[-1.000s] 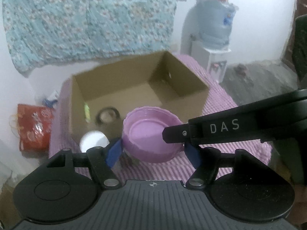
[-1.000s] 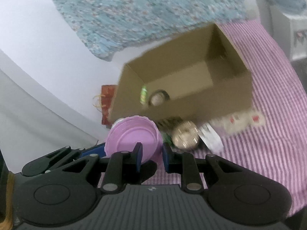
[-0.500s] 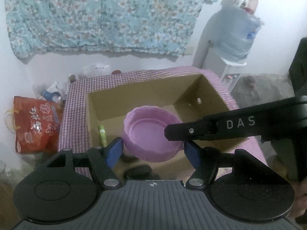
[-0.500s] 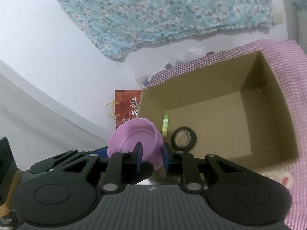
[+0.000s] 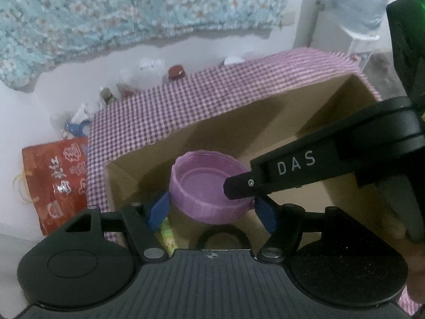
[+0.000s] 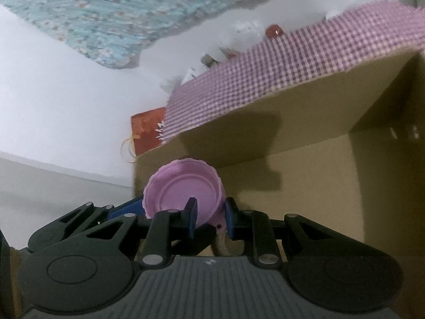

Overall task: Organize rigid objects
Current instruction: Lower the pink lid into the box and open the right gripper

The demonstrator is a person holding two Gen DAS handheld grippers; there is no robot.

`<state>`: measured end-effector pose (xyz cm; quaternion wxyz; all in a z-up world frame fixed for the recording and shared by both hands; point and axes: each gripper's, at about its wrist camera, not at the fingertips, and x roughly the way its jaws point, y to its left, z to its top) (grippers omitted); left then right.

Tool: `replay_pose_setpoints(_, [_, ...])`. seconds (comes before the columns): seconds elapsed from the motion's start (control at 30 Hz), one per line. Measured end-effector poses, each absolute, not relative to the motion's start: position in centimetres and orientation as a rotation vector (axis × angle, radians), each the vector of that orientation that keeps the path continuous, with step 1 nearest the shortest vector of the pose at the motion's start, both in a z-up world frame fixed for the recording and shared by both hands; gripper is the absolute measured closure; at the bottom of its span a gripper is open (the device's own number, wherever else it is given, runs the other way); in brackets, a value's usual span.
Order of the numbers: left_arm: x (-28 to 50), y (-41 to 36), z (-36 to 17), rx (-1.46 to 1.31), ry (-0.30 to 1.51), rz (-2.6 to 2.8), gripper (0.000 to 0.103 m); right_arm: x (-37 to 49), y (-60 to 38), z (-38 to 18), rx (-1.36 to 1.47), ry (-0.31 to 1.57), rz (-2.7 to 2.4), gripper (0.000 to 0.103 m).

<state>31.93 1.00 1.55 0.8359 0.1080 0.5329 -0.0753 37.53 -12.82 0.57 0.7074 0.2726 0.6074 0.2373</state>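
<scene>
Your left gripper (image 5: 212,207) has its jaws spread around the purple lid (image 5: 209,186), the blue pads pressed on opposite sides of its ribbed wall. Your right gripper (image 6: 209,219) has its jaws nearly together, pinching the lid's (image 6: 183,191) rim on the near edge, so both hands carry the one piece between them.

A second ago the lid hung over the striped desk in front of the cardboard box (image 5: 265,122). Now it sits inside the box opening, above the brown floor, near the left wall, with the black tape roll (image 5: 223,236) and the green tube (image 5: 168,235) just under your left jaws. The checked cloth (image 5: 186,106) lies beyond the far wall.

That puts the carry all but done, to my eye. What remains is lowering the lid to the floor beside the roll and letting go with both hands.
</scene>
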Motion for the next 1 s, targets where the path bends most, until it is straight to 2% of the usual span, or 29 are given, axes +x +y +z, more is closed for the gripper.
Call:
replay_pose_setpoints(0.3, [33.4,1.1,-2.7,0.279,1.215,-0.132,0.032,39.9,-11.8,-4.3,0.622,1.395,0.487,0.079])
replay_pose_setpoints(0.5, [33.0,1.3,-2.5,0.260,1.188,-0.125,0.030,40.0,-11.9,-5.2,0.645,1.405,0.477,0.079])
replay_pose_setpoints(0.73, [32.3,1.3,-0.5,0.232,1.153,-0.111,0.027,39.6,-13.4,-3.7,0.689,1.357,0.468,0.078])
replay_pose_setpoints(1.0, [28.2,2.4,5.5,0.138,1.059,-0.124,0.027,35.6,-17.9,2.6,0.769,1.238,0.524,0.078])
